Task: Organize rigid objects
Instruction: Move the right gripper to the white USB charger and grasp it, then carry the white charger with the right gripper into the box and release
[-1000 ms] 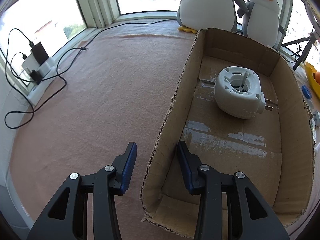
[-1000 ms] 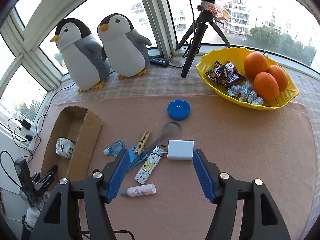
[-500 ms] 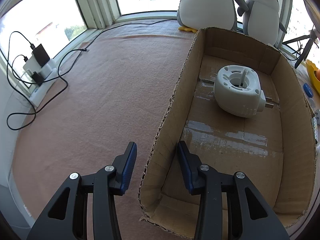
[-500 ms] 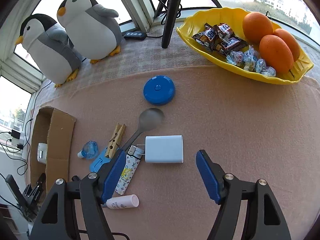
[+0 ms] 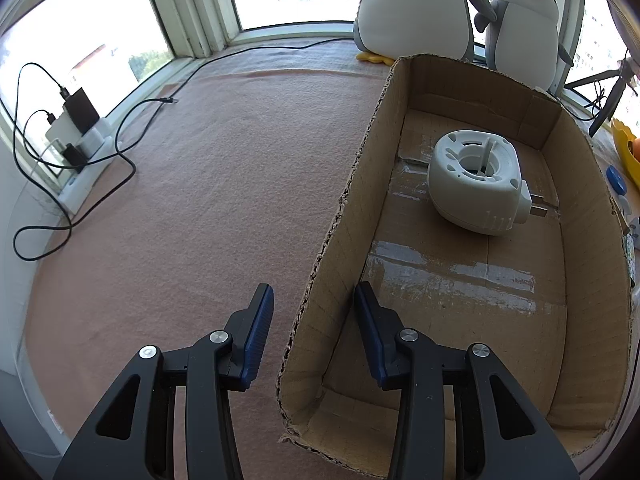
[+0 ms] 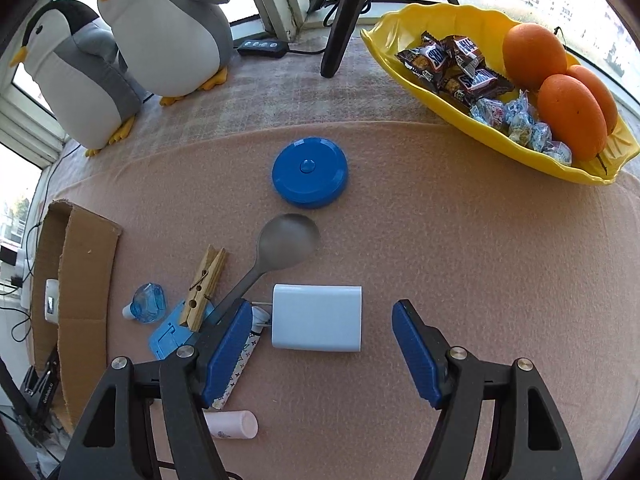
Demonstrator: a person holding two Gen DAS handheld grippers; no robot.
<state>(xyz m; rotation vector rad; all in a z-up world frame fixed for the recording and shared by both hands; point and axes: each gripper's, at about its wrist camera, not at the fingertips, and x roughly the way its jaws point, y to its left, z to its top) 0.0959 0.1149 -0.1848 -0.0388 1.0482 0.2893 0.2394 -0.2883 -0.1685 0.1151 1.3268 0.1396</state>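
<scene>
Between your right gripper's [image 6: 320, 354] spread, empty jaws lies the white charger [image 6: 317, 317]; your left gripper [image 5: 314, 330] straddles the cardboard box [image 5: 340, 232] wall, clamped.

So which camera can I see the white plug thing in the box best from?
The left wrist view. There the white plug-in device sits large inside the cardboard box, showing its round hole and metal prongs. The right wrist view catches only a tiny sliver of it behind the box wall.
</scene>
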